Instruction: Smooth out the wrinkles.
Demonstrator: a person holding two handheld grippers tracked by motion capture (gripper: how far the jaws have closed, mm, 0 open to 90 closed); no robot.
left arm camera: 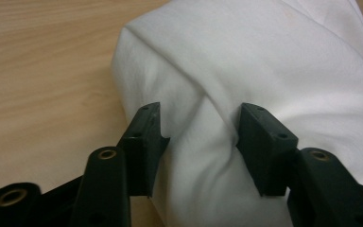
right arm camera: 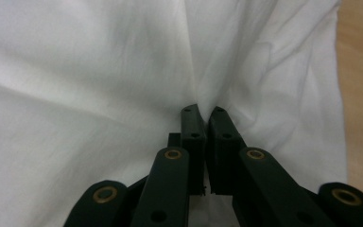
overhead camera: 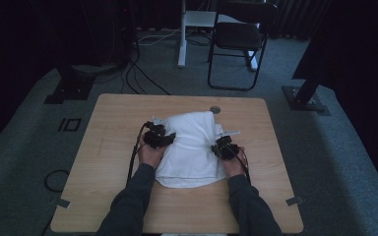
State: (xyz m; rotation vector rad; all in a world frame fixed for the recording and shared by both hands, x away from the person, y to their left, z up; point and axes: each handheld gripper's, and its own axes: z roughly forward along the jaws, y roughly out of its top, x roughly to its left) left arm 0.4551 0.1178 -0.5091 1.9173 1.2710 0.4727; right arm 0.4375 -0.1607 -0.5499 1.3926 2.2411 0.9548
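Note:
A folded white cloth [overhead camera: 189, 147] lies in the middle of the wooden table [overhead camera: 113, 123]. My left gripper [overhead camera: 170, 137] rests at the cloth's left edge. In the left gripper view its jaws [left arm camera: 201, 125] stand apart around a bulging fold of the cloth [left arm camera: 264, 56], and the pads do not clearly press on it. My right gripper [overhead camera: 220, 145] sits at the cloth's right edge. In the right gripper view its jaws [right arm camera: 204, 111] are nearly together, and creases in the cloth [right arm camera: 99, 71] run into the tips where a pinch of fabric is caught.
A small round grommet [overhead camera: 215, 109] sits in the tabletop behind the cloth. Beyond the table stand a black folding chair [overhead camera: 238, 39], a white post [overhead camera: 182, 34] and black stand feet [overhead camera: 71, 88], with cables [overhead camera: 142, 73] on the grey carpet.

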